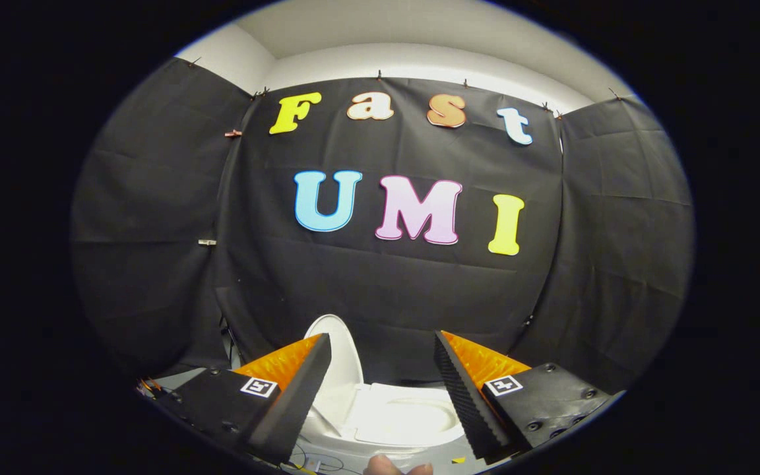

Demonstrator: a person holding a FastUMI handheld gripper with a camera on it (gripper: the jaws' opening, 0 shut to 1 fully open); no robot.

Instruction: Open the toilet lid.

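Observation:
A white toilet (393, 415) stands low ahead, against the black cloth wall. Its lid (340, 359) is raised, standing nearly upright just beyond the left finger (301, 389). The seat and bowl opening (413, 419) lie between and below the two fingers. My gripper (383, 343) is open, its fingers wide apart above the toilet with nothing between them. The right finger (462, 389) hangs over the bowl's right side.
Black cloth walls (156, 251) close the booth on three sides. Cables (314, 458) lie on the floor before the toilet. Part of a person's hand (396, 467) shows below the bowl.

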